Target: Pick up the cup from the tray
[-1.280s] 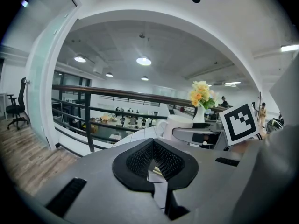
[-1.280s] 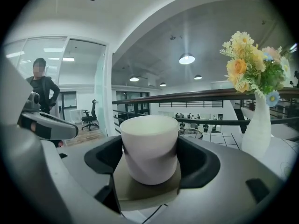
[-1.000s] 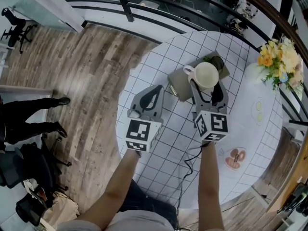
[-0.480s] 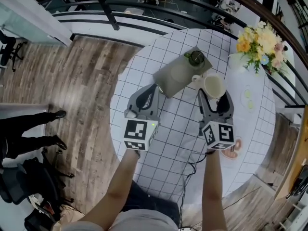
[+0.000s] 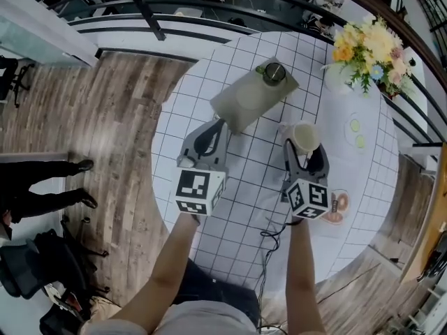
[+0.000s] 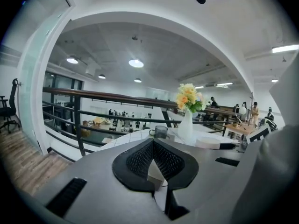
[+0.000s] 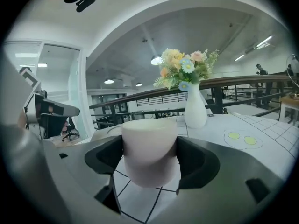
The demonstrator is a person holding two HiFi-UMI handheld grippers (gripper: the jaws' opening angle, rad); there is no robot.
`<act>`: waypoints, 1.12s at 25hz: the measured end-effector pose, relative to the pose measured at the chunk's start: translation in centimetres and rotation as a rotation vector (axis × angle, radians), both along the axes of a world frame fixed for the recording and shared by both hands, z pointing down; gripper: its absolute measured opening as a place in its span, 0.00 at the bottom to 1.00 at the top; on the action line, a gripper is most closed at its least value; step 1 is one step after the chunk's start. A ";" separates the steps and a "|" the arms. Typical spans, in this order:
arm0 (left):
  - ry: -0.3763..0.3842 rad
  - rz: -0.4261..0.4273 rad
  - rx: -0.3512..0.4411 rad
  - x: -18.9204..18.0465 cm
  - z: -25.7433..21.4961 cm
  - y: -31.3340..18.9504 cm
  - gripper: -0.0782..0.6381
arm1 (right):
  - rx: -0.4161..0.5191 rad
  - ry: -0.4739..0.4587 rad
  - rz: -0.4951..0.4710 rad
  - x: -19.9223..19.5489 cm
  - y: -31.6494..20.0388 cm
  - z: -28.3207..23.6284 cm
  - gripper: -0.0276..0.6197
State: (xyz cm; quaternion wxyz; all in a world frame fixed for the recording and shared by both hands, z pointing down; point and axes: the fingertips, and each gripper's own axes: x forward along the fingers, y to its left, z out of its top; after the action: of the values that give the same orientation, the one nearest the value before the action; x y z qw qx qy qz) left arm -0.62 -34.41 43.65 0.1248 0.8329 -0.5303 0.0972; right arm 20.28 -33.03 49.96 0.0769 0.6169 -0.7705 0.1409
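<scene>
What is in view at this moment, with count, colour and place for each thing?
table: one, round, white grid cloth
tray: one, grey, far left of the table
glass mug: one, dark, on the tray's far corner
cup: one, white, off the tray, between the right jaws
vase of flowers: one, white vase, yellow and pink blooms, far right
mat: one, white with two green dots, right of the cup
cable: one, black, near edge
left gripper: grey, shut, empty
right gripper: grey, shut on the cup
</scene>
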 end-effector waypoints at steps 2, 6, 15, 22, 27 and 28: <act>-0.002 -0.001 -0.003 0.1 0.1 -0.1 0.12 | -0.014 0.001 -0.007 -0.2 0.0 1.1 0.55; -0.010 0.002 -0.010 0.2 0.5 -0.2 0.12 | -0.038 -0.007 -0.027 -0.7 0.0 2.6 0.55; -0.022 0.009 -0.020 0.3 1.0 -0.4 0.12 | 0.008 0.034 -0.033 -1.3 0.4 3.1 0.55; -0.017 0.016 -0.025 0.7 1.2 -0.1 0.12 | 0.023 0.074 -0.028 -1.5 1.2 3.6 0.55; -0.034 0.023 -0.030 0.8 1.6 0.5 0.12 | 0.005 0.076 -0.022 -1.7 1.4 4.1 0.55; -0.036 0.026 -0.029 0.9 1.7 0.6 0.12 | -0.005 0.074 -0.023 -1.7 1.4 4.1 0.55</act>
State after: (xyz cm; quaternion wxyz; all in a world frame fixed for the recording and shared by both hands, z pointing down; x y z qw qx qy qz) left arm 0.28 -33.81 45.31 0.1261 0.8360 -0.5200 0.1216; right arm 18.61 -31.63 54.02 0.1084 0.6125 -0.7739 0.1190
